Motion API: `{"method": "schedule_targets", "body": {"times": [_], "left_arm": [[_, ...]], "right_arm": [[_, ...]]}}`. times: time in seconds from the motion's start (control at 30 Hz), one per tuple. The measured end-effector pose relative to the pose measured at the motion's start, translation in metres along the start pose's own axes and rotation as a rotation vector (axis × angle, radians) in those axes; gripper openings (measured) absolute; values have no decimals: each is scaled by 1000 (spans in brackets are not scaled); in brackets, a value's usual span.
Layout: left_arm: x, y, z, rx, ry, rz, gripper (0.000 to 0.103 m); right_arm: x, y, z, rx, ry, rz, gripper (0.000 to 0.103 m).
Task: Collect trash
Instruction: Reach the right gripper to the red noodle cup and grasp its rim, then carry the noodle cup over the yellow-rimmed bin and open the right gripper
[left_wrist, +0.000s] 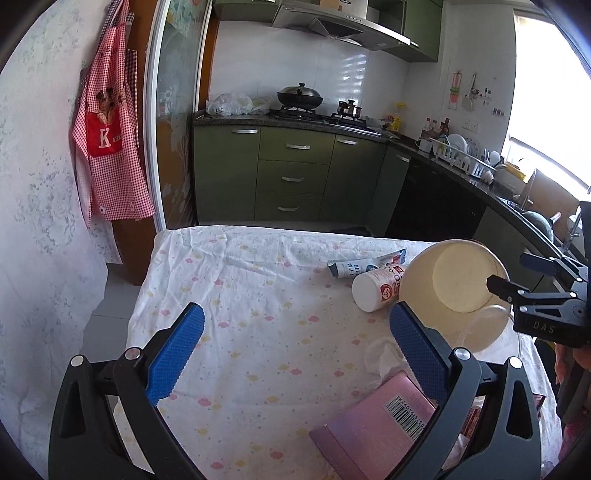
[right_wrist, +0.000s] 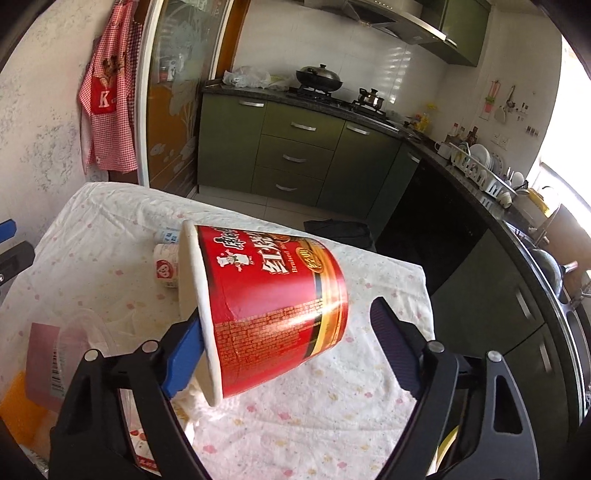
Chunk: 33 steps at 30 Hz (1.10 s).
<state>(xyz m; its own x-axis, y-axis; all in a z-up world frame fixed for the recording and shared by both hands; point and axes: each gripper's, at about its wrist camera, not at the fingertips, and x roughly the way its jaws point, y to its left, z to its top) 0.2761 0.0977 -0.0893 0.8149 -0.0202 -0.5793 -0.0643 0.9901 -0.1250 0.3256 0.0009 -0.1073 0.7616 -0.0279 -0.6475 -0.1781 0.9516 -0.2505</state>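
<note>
The left gripper (left_wrist: 291, 350) hovered over the table's near edge, angled downward, its blue pads spread wide with nothing between them. The right gripper (right_wrist: 291, 354) tilted downward too, its jaws wide apart; only its left pad (right_wrist: 184, 360) touched the cup's rim, the other standing clear.

Bright daylight floods in from the blown-out window (left_wrist: 546, 92) at right; fisheye edges bend and darken.

Red noodle cup (right_wrist: 273, 302), pink box (left_wrist: 373, 424), cloud-patterned tablecloth (left_wrist: 258, 295)
</note>
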Motion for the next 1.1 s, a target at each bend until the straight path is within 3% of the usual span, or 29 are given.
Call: {"method": "schedule_targets", "body": {"times": [0.13, 0.23, 0.3, 0.37, 0.57, 0.77, 0.93, 1.1], "left_arm": [[2, -1, -4, -1, 17, -16, 99], [2, -4, -7, 5, 18, -17, 99], [1, -4, -7, 4, 18, -19, 99], [2, -4, -7, 1, 20, -20, 99], [1, -5, -9, 3, 22, -23, 99], [-1, -7, -10, 8, 18, -30, 99], [-4, -10, -10, 17, 13, -40, 99], [-9, -12, -10, 23, 4, -53, 99]], "right_arm": [[11, -16, 3, 7, -12, -32, 74], [20, -20, 2, -15, -6, -40, 59], [22, -20, 0, -28, -17, -43, 31], [24, -20, -1, -36, -32, -57, 14], [10, -23, 1, -44, -126, -87, 5], [-15, -38, 13, -13, -203, -144, 4], [-32, -91, 15, 150, -143, -29, 4], [-52, -173, -17, 351, 4, 81, 4]]}}
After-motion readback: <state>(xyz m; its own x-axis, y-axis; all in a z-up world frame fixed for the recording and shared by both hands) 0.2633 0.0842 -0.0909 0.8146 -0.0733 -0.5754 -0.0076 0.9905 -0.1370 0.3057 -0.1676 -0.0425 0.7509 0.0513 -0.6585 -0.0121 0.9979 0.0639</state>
